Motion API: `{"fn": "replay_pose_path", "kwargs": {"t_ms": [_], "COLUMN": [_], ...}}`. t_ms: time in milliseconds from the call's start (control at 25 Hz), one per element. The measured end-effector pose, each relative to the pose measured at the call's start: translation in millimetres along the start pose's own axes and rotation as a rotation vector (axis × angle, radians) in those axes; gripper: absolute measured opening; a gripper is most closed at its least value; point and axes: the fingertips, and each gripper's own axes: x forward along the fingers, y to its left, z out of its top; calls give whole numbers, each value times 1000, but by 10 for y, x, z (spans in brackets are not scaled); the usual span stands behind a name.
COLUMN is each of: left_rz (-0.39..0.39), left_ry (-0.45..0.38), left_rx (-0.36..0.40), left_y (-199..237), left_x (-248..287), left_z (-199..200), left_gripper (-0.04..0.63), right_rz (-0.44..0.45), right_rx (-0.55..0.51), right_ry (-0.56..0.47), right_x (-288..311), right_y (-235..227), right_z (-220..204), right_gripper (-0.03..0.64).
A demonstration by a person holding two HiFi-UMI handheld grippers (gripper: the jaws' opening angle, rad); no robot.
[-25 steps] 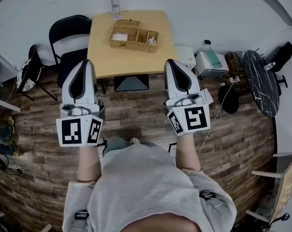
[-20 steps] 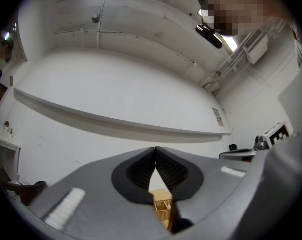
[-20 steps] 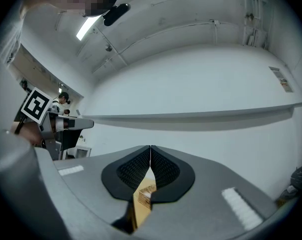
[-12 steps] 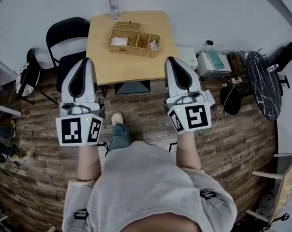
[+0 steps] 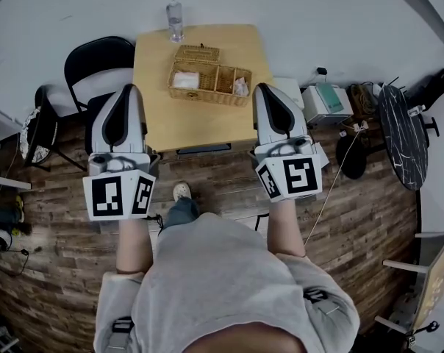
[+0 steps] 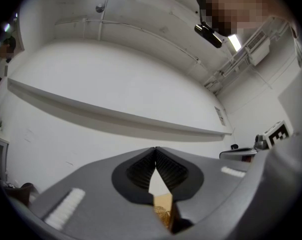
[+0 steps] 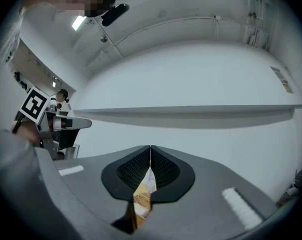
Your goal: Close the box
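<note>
A wicker box (image 5: 209, 81) with its lid (image 5: 196, 53) open and several compartments sits on a light wooden table (image 5: 200, 116) in the head view. White packets lie in its compartments. My left gripper (image 5: 126, 93) hangs at the table's near left corner, well short of the box. My right gripper (image 5: 270, 92) hangs just right of the box's near right corner. Both are shut with nothing between the jaws. In each gripper view the jaw tips meet, and a sliver of the wicker box (image 6: 163, 211) (image 7: 141, 199) shows below them.
A water bottle (image 5: 175, 12) stands at the table's far edge. A black chair (image 5: 97, 68) is left of the table. A white device (image 5: 325, 100) and cables lie on the wooden floor at the right, beside a dark round table (image 5: 400, 127).
The person has stepped toward the table, so the table and box sit closer under both grippers. Both grippers stay shut and hold their pose.
</note>
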Motion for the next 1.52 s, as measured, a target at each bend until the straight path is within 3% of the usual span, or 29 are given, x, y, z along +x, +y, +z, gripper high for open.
{"fn": "replay_pose_path", "kwargs": {"t_ms": [920,1520], "left_rz": [-70,-147], "left_ry": [10,64], "left_rx": [-21,-75], "left_y": [1166,1143], "left_x": [1101,1584], "left_z": [-414,-829], "left_gripper": [58,58], "right_rz": [-69,-99], "right_rx": [0,0], "right_ry": [37,120], "right_x": [1555,1814], "right_y": [116,-36], "right_z": [-369,-683], "right_gripper": [5,5]}}
